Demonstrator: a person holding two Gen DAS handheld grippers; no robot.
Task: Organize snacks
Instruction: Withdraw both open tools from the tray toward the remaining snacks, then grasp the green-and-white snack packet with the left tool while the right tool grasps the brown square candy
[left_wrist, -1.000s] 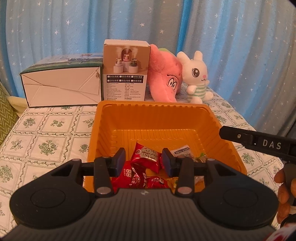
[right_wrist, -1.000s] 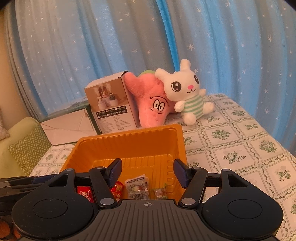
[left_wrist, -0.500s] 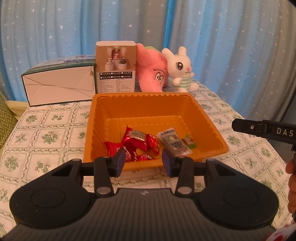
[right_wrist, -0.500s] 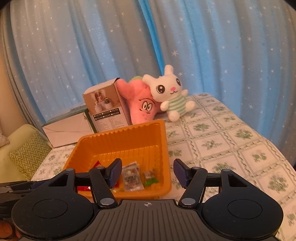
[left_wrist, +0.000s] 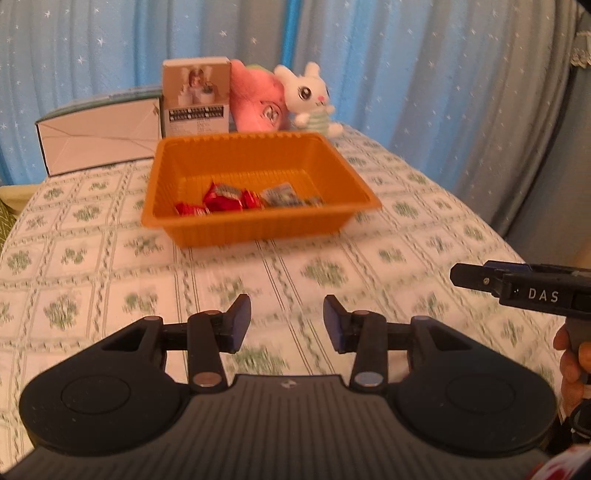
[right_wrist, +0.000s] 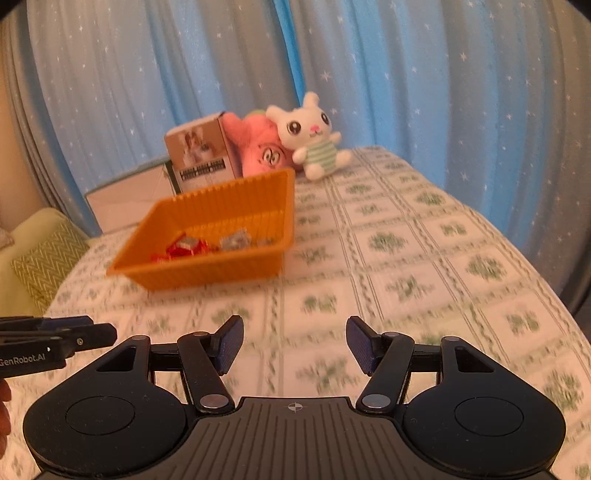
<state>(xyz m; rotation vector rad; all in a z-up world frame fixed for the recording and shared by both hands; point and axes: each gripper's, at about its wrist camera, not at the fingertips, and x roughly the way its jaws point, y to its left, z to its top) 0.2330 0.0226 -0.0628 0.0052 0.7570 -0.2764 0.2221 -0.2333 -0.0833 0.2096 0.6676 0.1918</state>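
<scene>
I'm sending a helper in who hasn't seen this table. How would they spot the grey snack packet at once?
Find the orange basket on the green-patterned tablecloth, in front of the plush toys. Inside it, along the near wall, lies a row of wrappers. The grey snack packet sits just right of the red wrappers, the only pale, greyish one.

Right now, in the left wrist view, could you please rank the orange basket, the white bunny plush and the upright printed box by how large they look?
1. orange basket
2. upright printed box
3. white bunny plush

The basket sits nearer the camera.

right gripper (right_wrist: 294, 345) jaws apart, empty | orange basket (right_wrist: 207, 271) holds snacks (right_wrist: 186, 247)
</scene>
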